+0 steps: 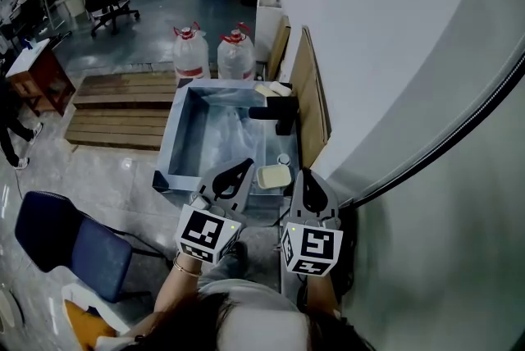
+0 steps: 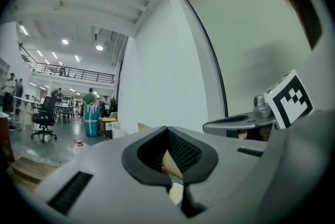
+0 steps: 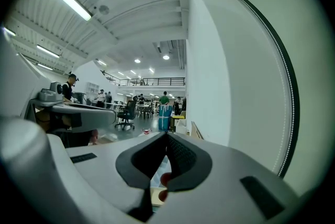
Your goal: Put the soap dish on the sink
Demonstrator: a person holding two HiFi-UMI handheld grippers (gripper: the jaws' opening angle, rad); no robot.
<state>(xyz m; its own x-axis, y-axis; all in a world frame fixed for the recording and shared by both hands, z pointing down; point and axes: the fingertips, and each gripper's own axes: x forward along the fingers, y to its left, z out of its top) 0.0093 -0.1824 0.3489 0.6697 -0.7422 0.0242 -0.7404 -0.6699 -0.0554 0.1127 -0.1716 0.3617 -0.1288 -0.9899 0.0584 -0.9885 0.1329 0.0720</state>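
Note:
The cream soap dish (image 1: 273, 175) lies flat on the near right corner of the steel sink (image 1: 174, 146), with a small round cap (image 1: 283, 159) just behind it. My left gripper (image 1: 245, 166) is shut and empty, its tip just left of the dish. My right gripper (image 1: 305, 175) is shut too, its tip just right of the dish. Neither one touches the dish. In the left gripper view the jaws (image 2: 168, 173) meet, and a cream patch shows through the slit. In the right gripper view the jaws (image 3: 163, 173) are closed as well.
A black faucet (image 1: 277, 111) stands on the sink's right rim, with cream items (image 1: 273, 89) at the far corner. A wooden board (image 1: 310, 95) leans on the white wall. Two water jugs (image 1: 191, 54), wooden pallets (image 1: 123, 107) and a blue chair (image 1: 66, 239) are to the left.

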